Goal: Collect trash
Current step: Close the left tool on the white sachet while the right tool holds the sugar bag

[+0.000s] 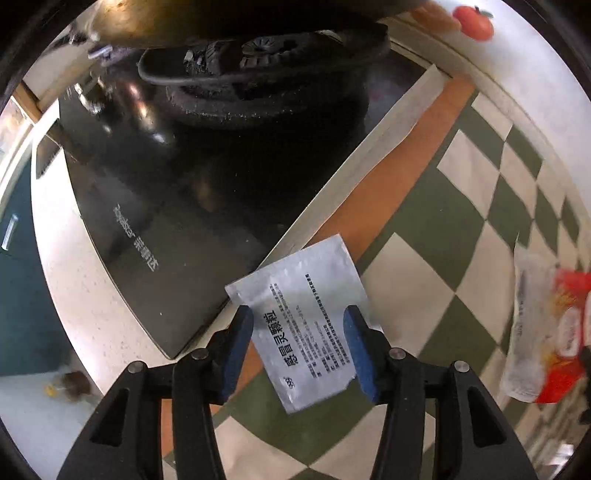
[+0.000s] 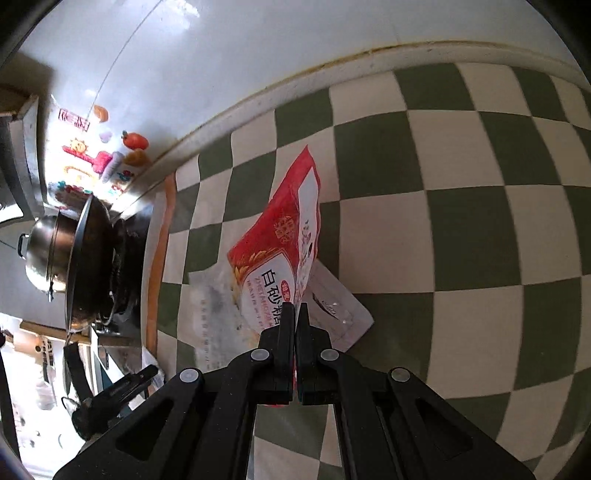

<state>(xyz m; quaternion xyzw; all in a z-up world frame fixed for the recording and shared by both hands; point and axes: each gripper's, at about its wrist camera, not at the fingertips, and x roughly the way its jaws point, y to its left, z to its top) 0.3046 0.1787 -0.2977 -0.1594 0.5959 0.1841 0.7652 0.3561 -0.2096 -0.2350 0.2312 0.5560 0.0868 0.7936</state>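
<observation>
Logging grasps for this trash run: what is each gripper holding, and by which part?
The right gripper is shut on the red bag, pinching its near edge. The left gripper is open, straddling the silver sachet without clamping it.

"感冒灵颗粒" on silver sachet (image 1: 310,328) (also "999")

The red sugar bag (image 1: 561,332) is blurred and cut off at the picture's right edge. The tomato magnet (image 1: 474,22) is blurred. The silver sachet's (image 1: 306,325) small print is illegible.
</observation>
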